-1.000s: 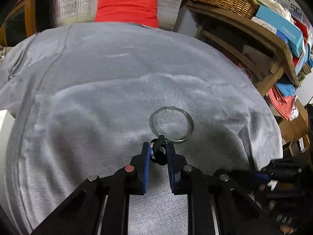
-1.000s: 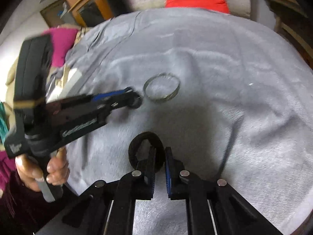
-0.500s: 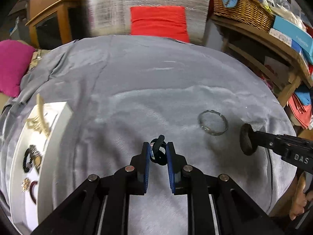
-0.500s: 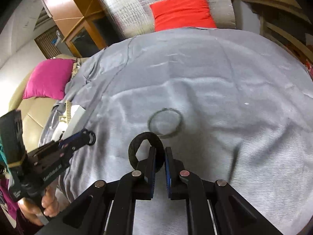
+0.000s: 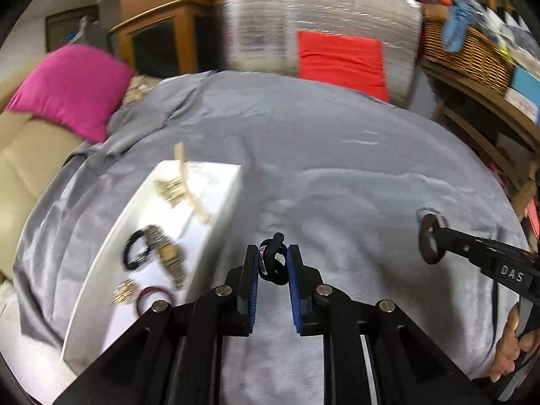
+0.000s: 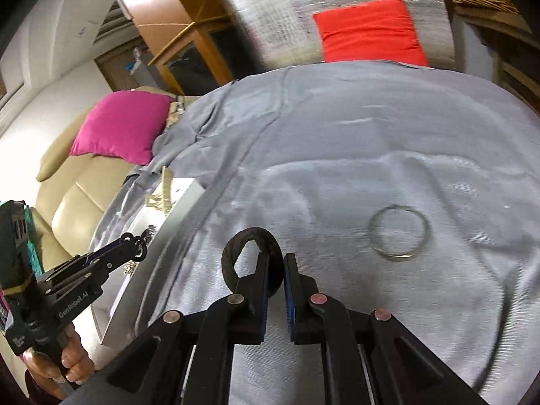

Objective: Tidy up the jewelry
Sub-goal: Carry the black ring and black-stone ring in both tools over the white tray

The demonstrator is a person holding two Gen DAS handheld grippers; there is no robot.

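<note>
My left gripper (image 5: 272, 253) is shut on a small black knotted band (image 5: 275, 268), held above the grey cloth just right of a white tray (image 5: 217, 226). The tray holds a black hair tie (image 5: 133, 251), gold pieces (image 5: 170, 189) and a red bangle (image 5: 152, 295). My right gripper (image 6: 276, 260) is shut on a black fabric ring (image 6: 233, 253), which stands up left of its fingers. A thin silver bangle (image 6: 398, 233) lies flat on the cloth to its right. In the right wrist view the left gripper (image 6: 133, 243) hovers by the tray (image 6: 162, 256).
Grey cloth (image 5: 337, 168) covers the round table. A beige sofa with a pink cushion (image 5: 71, 84) lies beyond the tray. A red cushion (image 5: 341, 60) leans at the back. Wooden shelves with a wicker basket (image 5: 465, 50) stand on the right. A hand (image 6: 71, 357) grips the left handle.
Both grippers have swung left across the cloth, each keeping its black item. The white tray has come into view beside the left gripper. The silver bangle stays on the cloth.
</note>
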